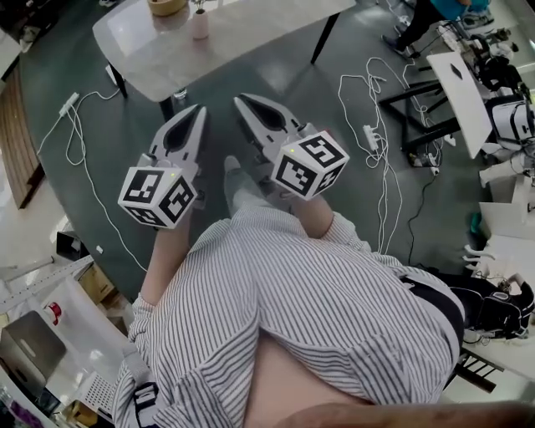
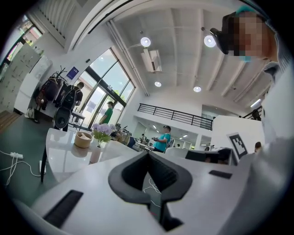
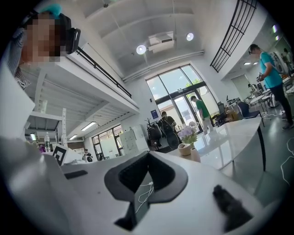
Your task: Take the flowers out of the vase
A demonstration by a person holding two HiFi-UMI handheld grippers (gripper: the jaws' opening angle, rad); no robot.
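Observation:
A small pink vase (image 1: 199, 23) stands on the white table (image 1: 251, 38) at the top of the head view, some way ahead of both grippers. Its pale purple flowers (image 2: 103, 131) show in the left gripper view above the vase (image 2: 95, 155). The right gripper view shows the flowers (image 3: 188, 134) and the vase (image 3: 195, 154) too. My left gripper (image 1: 200, 109) and right gripper (image 1: 237, 100) point level toward the table, side by side over the dark floor. Both are shut with nothing in them; their tips meet in the left gripper (image 2: 148, 153) and right gripper (image 3: 148, 154) views.
A woven bowl (image 1: 167, 7) sits beside the vase. White cables and power strips (image 1: 370, 138) lie on the floor left and right. A black-legged stand with a white board (image 1: 456, 96) is at the right, clutter at the left. People stand in the background (image 2: 161, 139).

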